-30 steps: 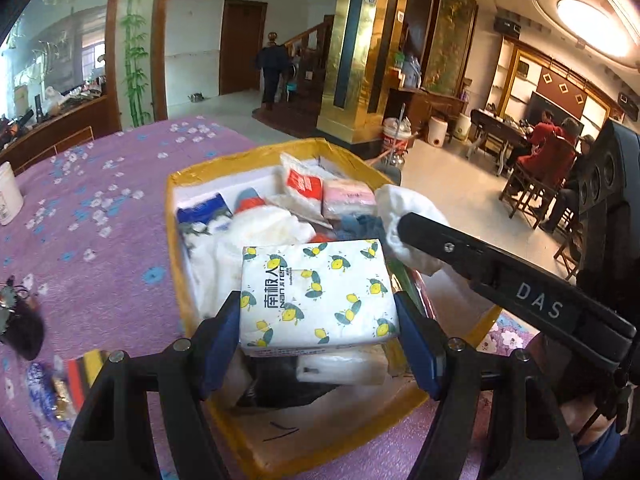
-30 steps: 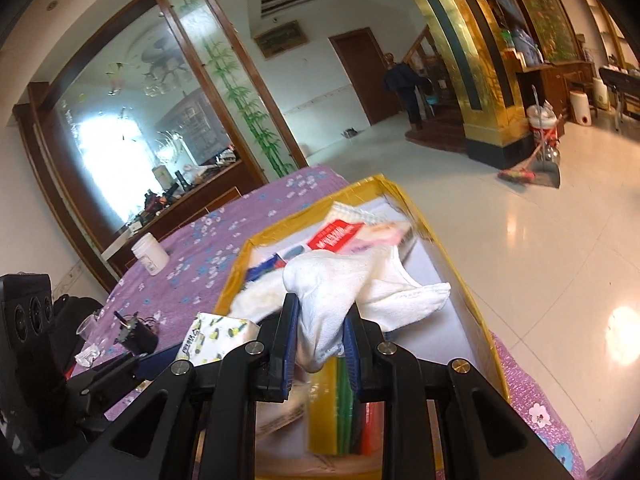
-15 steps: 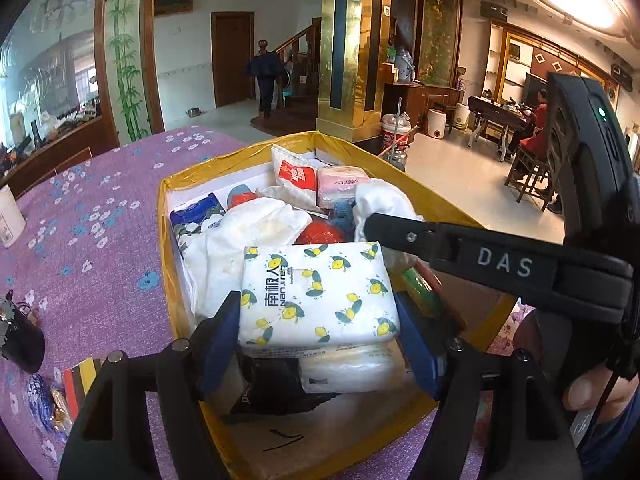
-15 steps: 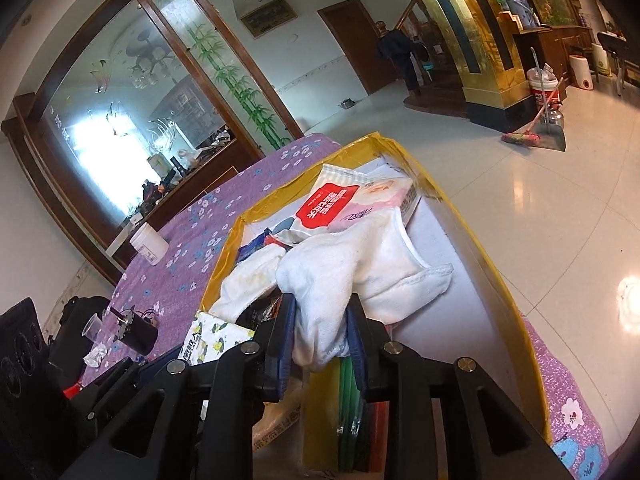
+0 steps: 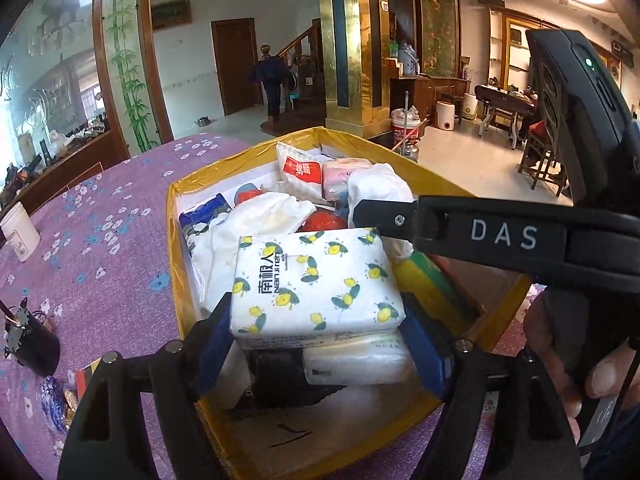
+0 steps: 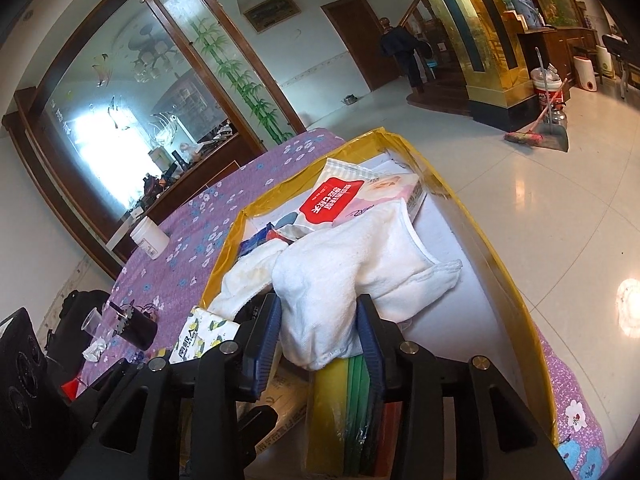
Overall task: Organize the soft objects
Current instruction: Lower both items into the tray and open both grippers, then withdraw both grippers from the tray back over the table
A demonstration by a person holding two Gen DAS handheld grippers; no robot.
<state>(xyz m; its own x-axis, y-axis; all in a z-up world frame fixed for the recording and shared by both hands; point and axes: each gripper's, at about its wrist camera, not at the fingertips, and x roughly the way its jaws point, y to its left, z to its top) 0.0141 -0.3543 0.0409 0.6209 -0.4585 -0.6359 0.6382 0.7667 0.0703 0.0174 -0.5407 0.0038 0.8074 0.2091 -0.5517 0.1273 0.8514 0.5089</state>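
**Two soft things going into the yellow box**

Both grippers are letting go over the yellow box (image 5: 176, 240).

The left gripper (image 5: 316, 328) has the tissue pack (image 5: 312, 280) between its blue pads. Its jaws are opening. The pack sits on top of other packs near 6 o'clock in the box. I cannot tell for sure if the pads are touching it or not, since they sit so close to its sides.

The right gripper (image 6: 318, 332) has the white towel (image 6: 360, 272) between its pads, at about 3 o'clock in the box. Its jaws are opening too, and the towel bulges out between them.

What could go wrong? The tissue pack rests on a bumpy pile, so it might tip or slide off when the pads leave. The towel is floppy and could catch on a pad and get dragged back out.

The pack is a smooth, shiny plastic brick with lemon pictures. The towel is fuzzy, thick and lumpy. The box has glossy yellow tape on its rim.
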